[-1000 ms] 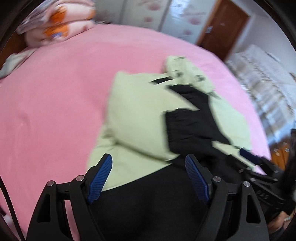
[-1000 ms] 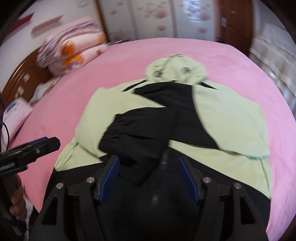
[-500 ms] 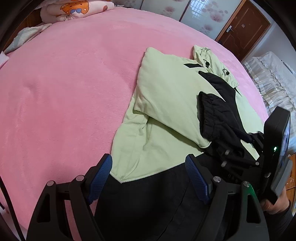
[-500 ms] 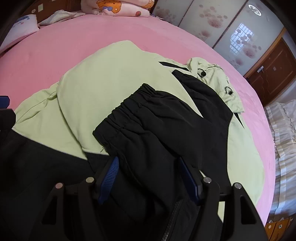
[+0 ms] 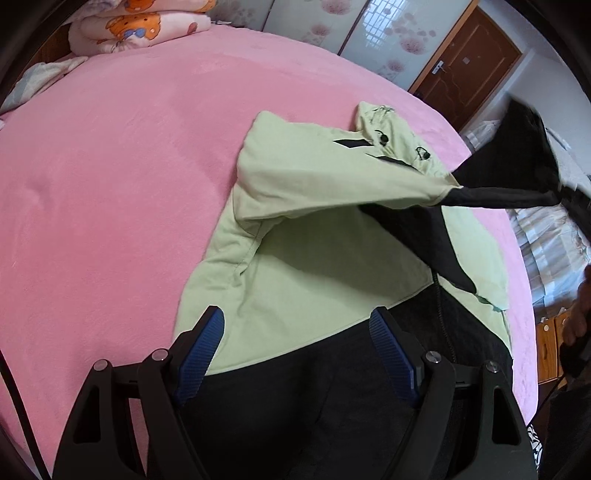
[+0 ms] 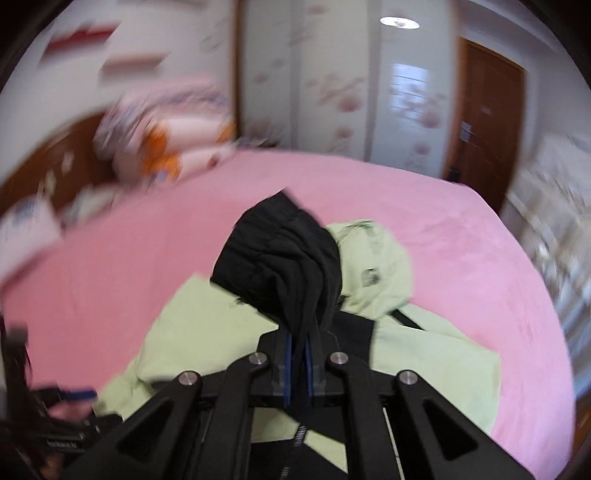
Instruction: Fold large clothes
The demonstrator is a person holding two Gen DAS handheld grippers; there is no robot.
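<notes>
A light-green and black hooded jacket (image 5: 314, 266) lies front up on the pink bed (image 5: 110, 184). My left gripper (image 5: 295, 317) hangs open just above the jacket's lower part, where green meets black, with nothing between its fingers. My right gripper (image 6: 298, 339) has its jaws closing, and the blue pads pinch the black sleeve cuff (image 6: 280, 258). In the left wrist view the green sleeve (image 5: 332, 184) is stretched up and to the right, off the jacket, ending in the raised black cuff (image 5: 517, 147). The hood (image 6: 373, 266) lies flat beyond the cuff.
Folded quilts (image 5: 140, 26) are stacked at the head of the bed. A wardrobe with flowered sliding doors (image 5: 314, 26) and a brown door (image 5: 469, 66) stand behind. A striped bedcover (image 5: 546, 240) lies off the bed's right edge, near a person's hand (image 5: 576, 314).
My right gripper shut on the black cuff and rose with it, pulling the sleeve up off the jacket front. The left gripper stayed open and sank a little.
</notes>
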